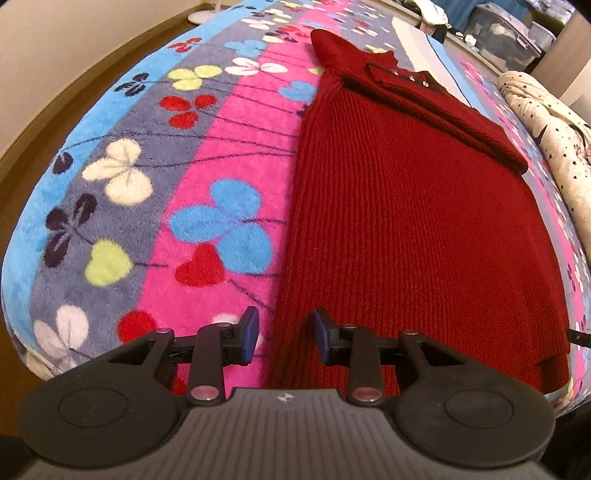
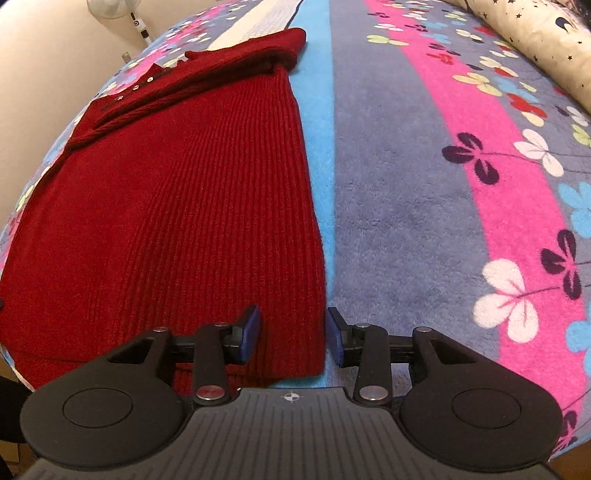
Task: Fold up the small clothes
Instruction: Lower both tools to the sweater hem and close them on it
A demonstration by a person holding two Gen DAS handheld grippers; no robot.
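Observation:
A dark red ribbed sweater [image 1: 406, 221] lies flat on the flowered blanket, with its sleeves folded across the chest near the buttoned collar [image 1: 402, 77]. My left gripper [image 1: 286, 334] hovers over the sweater's near left edge, open, and the edge runs through the gap between the blue pads [image 1: 252, 332]. In the right wrist view the same sweater [image 2: 184, 221] fills the left half. My right gripper [image 2: 293, 334] stands open over its near right corner, with the hem edge in the gap and neither pad pressing on it.
The fleece blanket [image 1: 147, 184] with pink, blue and grey stripes covers the bed. A cream star-print quilt [image 1: 554, 140] lies bunched along the right side. A fan [image 2: 110, 7] stands by the wall, and storage boxes [image 1: 506, 33] sit beyond the bed.

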